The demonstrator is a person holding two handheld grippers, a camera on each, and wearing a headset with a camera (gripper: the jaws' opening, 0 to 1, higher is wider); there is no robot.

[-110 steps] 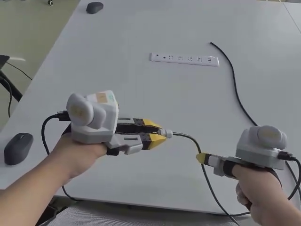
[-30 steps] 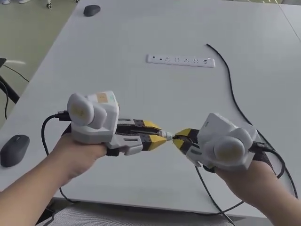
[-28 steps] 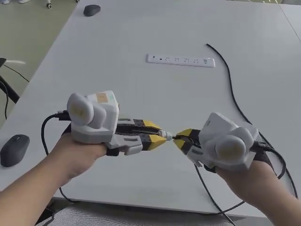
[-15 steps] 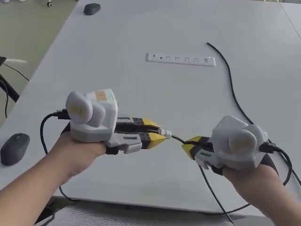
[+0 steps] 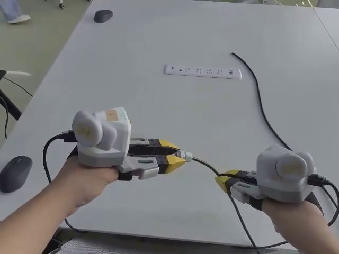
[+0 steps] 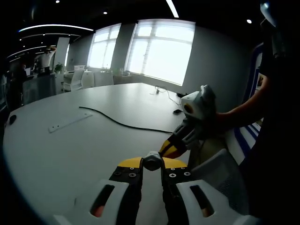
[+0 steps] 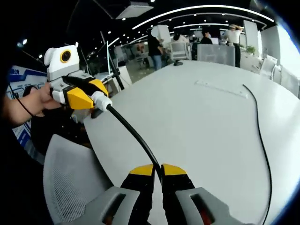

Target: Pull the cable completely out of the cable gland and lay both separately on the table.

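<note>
Black cable [image 5: 206, 165] links left hand-held gripper [image 5: 180, 157] to right hand-held gripper [image 5: 222, 180].

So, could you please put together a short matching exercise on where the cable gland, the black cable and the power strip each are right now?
Things:
1. cable gland
2. black cable
3. power strip

Places:
A. lying flat on the table, far from both grippers
B. clamped in the jaws of the left gripper
C. clamped in the jaws of the right gripper, a short way out from the gland

Pairs: 1-B, 2-C, 3-A
</note>
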